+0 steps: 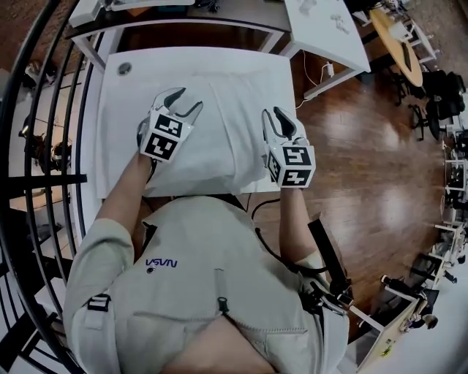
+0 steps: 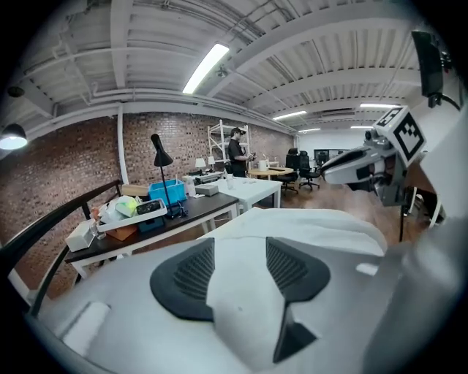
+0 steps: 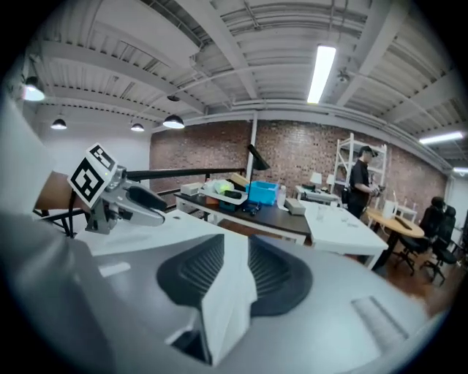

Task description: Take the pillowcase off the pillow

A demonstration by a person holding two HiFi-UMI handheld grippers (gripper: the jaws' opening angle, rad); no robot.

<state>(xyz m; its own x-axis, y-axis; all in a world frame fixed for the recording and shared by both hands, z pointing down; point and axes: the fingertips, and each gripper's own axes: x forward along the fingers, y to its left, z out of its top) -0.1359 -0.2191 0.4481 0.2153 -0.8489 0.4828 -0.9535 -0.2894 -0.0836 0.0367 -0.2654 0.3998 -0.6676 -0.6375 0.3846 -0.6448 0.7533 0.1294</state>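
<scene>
Basically, the pillowcase [image 1: 219, 139] runs lengthwise away, near edge at both tools: left gripper [image 1: 184, 102] gapes around loose cloth, right gripper [image 1: 275, 117] pinches a fold.

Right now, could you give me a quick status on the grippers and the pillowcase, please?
Left gripper open, pillowcase loose between jaws. Right gripper pinching a fold of it. It lies on the white table; nothing blocking.

Black railing [image 1: 29, 146] walls off frame left; dark desk [image 1: 234, 16] closes top edge; wood floor [image 1: 365, 168] at right open.
</scene>
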